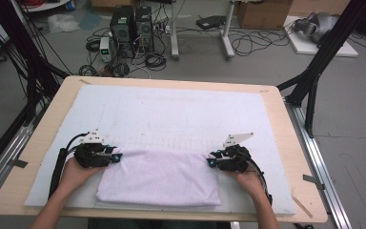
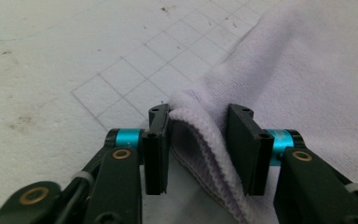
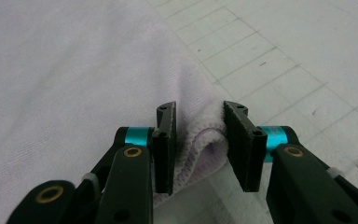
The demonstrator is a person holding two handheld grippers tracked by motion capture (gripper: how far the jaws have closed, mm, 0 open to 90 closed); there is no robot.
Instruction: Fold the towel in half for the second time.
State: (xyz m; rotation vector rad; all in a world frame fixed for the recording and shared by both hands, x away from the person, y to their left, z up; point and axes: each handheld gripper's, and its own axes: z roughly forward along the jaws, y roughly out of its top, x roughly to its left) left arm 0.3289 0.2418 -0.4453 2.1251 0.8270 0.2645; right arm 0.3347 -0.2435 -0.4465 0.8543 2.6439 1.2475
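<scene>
A pale lilac folded towel [image 1: 159, 176] lies flat on the white mat near the table's front edge. My left gripper [image 1: 118, 157] is at the towel's far left corner and my right gripper [image 1: 210, 162] at its far right corner, each held by a hand. In the left gripper view the towel [image 2: 307, 70] bunches into a hemmed fold between the two black pads of the left gripper [image 2: 198, 140], which press on it. In the right gripper view the right gripper [image 3: 198, 140] pinches a rolled corner of the towel [image 3: 65, 70] the same way.
A white mat [image 1: 171, 109] with a faint drawn grid covers most of the wooden table [image 1: 286, 143]. Black frame posts stand at both sides of the table. Computers and cables sit on the floor beyond the far edge.
</scene>
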